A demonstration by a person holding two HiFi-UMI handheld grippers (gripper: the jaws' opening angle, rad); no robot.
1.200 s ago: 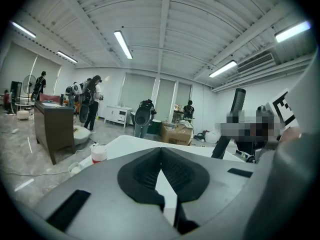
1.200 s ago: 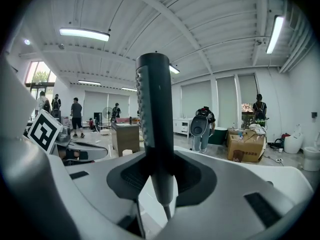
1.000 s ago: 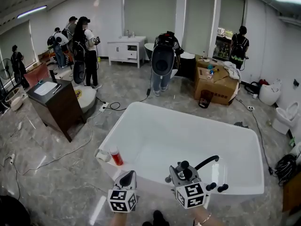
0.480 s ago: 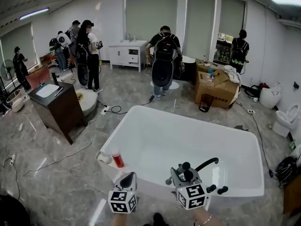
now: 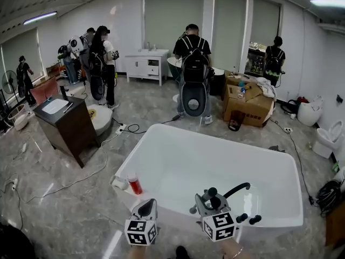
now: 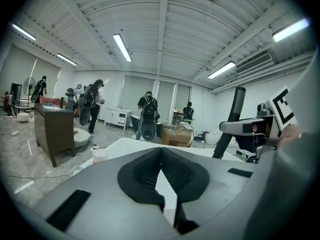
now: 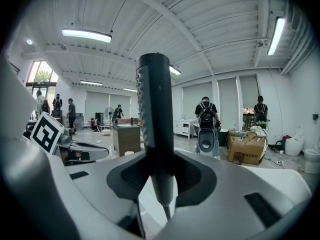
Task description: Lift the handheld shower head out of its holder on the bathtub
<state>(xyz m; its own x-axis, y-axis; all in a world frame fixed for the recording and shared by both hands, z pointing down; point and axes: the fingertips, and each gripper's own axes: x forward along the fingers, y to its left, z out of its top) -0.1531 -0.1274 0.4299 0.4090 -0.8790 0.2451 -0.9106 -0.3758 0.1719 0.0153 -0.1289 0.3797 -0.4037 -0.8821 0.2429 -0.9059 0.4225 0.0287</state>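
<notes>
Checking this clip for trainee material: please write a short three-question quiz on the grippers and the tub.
1. True or false: the left gripper holds the shower head.
2. What stands on the bathtub rim near the left gripper? A) a red bottle B) a towel C) a cardboard box
3. Fill in: the left gripper's jaws are ____, with nothing between them.
Key: 1 false, the right gripper grips it; 2 A; 3 together.

tub [image 5: 178, 161] open, spout [image 5: 237, 187] rt, bottle [image 5: 133, 182] lft
</notes>
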